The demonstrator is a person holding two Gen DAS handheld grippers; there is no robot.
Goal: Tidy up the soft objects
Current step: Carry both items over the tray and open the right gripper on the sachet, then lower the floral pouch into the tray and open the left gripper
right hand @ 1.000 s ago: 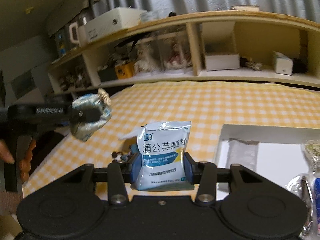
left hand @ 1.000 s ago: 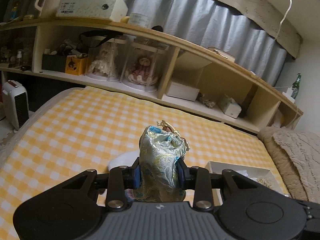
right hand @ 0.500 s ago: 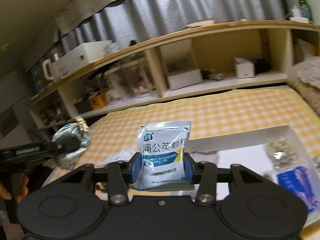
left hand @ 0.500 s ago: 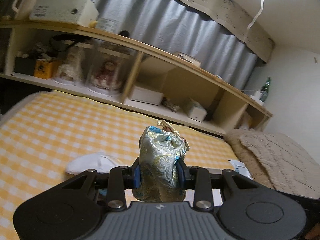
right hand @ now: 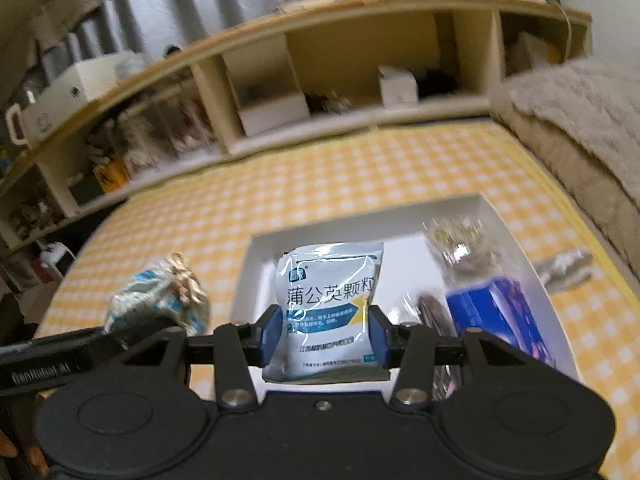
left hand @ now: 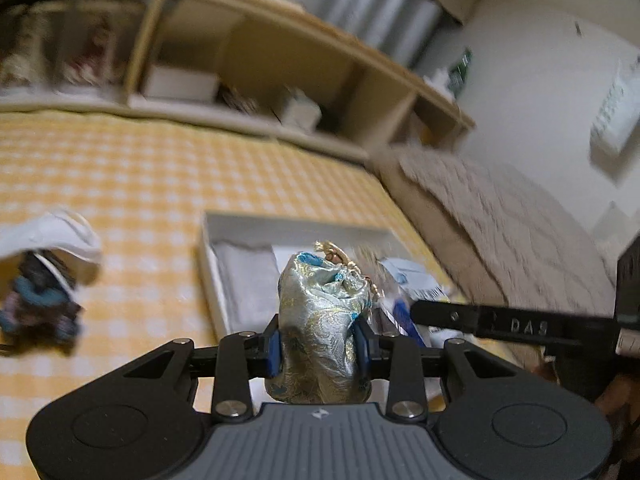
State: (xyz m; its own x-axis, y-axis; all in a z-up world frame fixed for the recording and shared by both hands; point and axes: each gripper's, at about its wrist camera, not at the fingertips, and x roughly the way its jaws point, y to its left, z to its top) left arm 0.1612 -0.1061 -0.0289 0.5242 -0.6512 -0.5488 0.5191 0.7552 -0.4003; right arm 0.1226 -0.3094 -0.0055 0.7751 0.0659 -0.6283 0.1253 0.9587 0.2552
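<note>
While pinched upright in the left tool (left hand: pixel 319 347), a crumpled silver-blue brocade pouch (left hand: pixel 320 320), gold cord (left hand: pixel 334 249) on top.

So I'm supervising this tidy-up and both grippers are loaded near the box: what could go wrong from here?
1. The left gripper with the brocade pouch and the right gripper with the sachet are close together by the white box; they may collide.
2. The box already holds a blue pack and clear bags, so a drop could land on them or spill over the rim.
</note>
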